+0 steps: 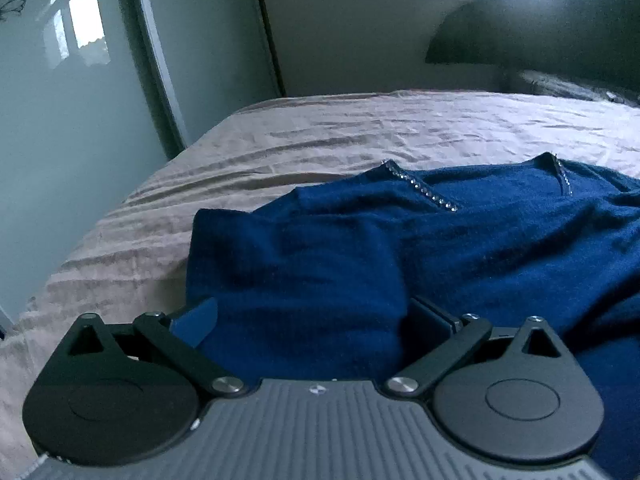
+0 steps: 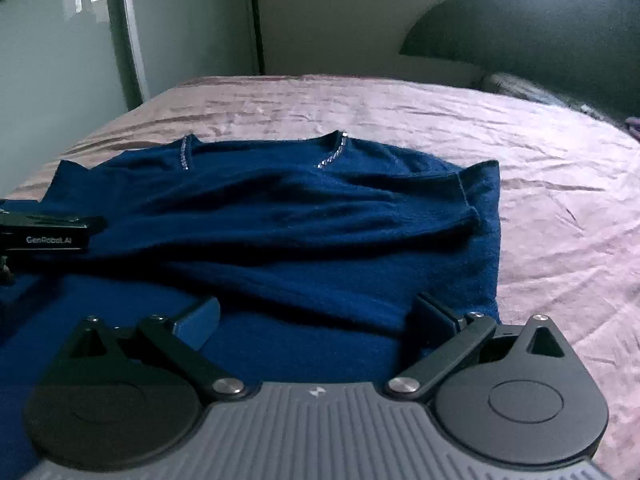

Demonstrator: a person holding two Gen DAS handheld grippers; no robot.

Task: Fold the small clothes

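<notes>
Both our grippers, left point(image 1: 312, 320) and right point(image 2: 316, 320), gape empty over the sweater's point(image 2: 280, 216) near edge, neckline pointing away.

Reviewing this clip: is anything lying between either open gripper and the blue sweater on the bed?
Nothing visible. The blue sweater lies spread on the pink bedspread, with nothing on top of it. The left gripper and right gripper both hang open directly over its near part, with only fabric between their fingers.
</notes>
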